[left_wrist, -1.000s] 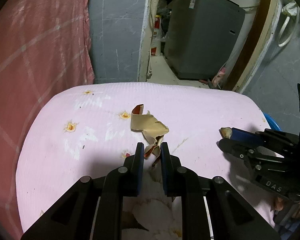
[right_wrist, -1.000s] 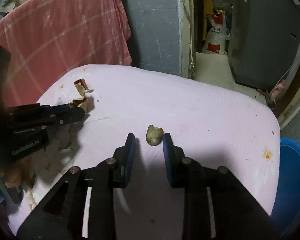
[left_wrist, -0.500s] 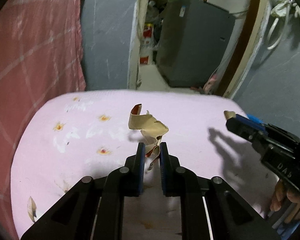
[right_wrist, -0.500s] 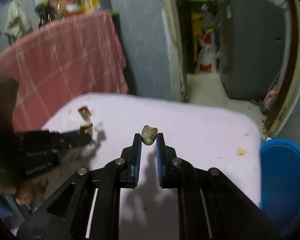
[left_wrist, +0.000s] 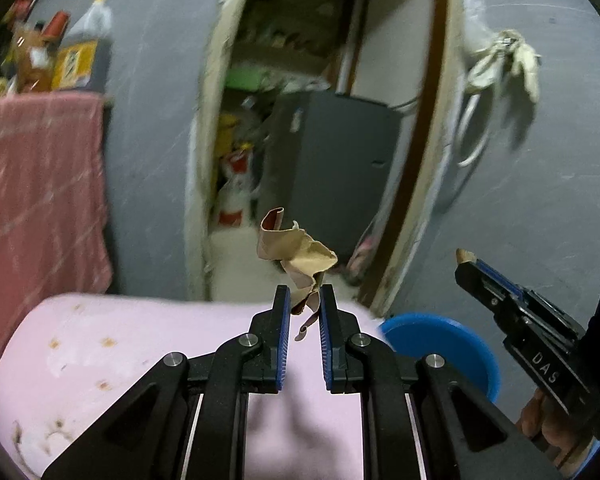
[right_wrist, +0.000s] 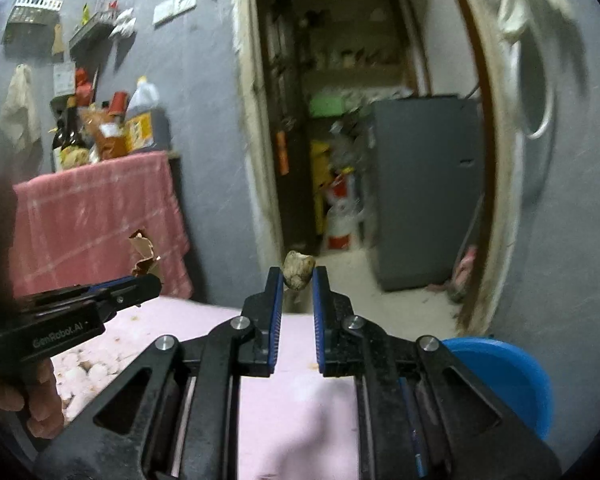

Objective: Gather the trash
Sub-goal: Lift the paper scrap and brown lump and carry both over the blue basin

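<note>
Left claw [left_wrist: 303, 300]: clamped on the crumpled brown wrapper [left_wrist: 294, 254], which was resting on the pink tabletop [left_wrist: 112, 344] a second ago and now hangs clear above it.
Right claw [right_wrist: 296, 280]: narrow, pinching the pale lump of trash [right_wrist: 298, 270], likewise raised.
Blue bin [right_wrist: 508, 376]: below, right of both claws.
Meaning: both pickups done; carrying to the bin probably comes next.

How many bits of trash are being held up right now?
2. A crumpled brown paper scrap is pinched in the left gripper, and a small pale lump in the right gripper, both above the pink tabletop. More may lie hidden under the grippers.
</note>
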`<state>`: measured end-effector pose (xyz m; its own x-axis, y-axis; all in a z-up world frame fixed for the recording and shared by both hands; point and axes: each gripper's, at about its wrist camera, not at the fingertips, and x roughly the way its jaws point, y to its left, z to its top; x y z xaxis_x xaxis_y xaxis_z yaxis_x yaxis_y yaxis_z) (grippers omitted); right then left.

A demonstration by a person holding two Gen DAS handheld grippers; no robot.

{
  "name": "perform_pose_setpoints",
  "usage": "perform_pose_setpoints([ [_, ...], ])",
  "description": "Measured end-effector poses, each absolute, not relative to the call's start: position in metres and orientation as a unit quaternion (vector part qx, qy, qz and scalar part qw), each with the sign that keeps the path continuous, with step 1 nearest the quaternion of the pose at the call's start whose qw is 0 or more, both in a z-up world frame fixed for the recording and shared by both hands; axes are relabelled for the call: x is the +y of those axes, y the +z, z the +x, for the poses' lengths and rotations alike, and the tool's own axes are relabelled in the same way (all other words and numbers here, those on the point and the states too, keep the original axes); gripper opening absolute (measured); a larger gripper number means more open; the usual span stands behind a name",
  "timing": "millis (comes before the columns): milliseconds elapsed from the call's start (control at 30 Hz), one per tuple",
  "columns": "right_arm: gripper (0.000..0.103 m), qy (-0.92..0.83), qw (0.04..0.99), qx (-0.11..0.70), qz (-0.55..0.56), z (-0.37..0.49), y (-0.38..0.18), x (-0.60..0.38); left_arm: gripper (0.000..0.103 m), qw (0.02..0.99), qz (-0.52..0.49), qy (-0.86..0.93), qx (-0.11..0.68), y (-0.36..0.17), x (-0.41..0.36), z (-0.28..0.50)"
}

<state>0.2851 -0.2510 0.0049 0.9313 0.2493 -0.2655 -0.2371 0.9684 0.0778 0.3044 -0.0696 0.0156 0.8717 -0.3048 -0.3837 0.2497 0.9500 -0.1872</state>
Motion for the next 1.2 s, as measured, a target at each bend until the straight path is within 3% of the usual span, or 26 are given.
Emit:
perform_pose_setpoints([
  [667,0.014,0.027,0.991,0.122,0.052,0.253,0.007,-0.345,0.011,0.952,-0.012,-0.235,0.195,0.024,-0.182,0.300],
  [1200,0.014,-0.005,0.977,0.186,0.107,0.265,-0.012,-0.390,0.011,0.927,0.003,-0.269,0.262,-0.006,-0.227,0.320],
])
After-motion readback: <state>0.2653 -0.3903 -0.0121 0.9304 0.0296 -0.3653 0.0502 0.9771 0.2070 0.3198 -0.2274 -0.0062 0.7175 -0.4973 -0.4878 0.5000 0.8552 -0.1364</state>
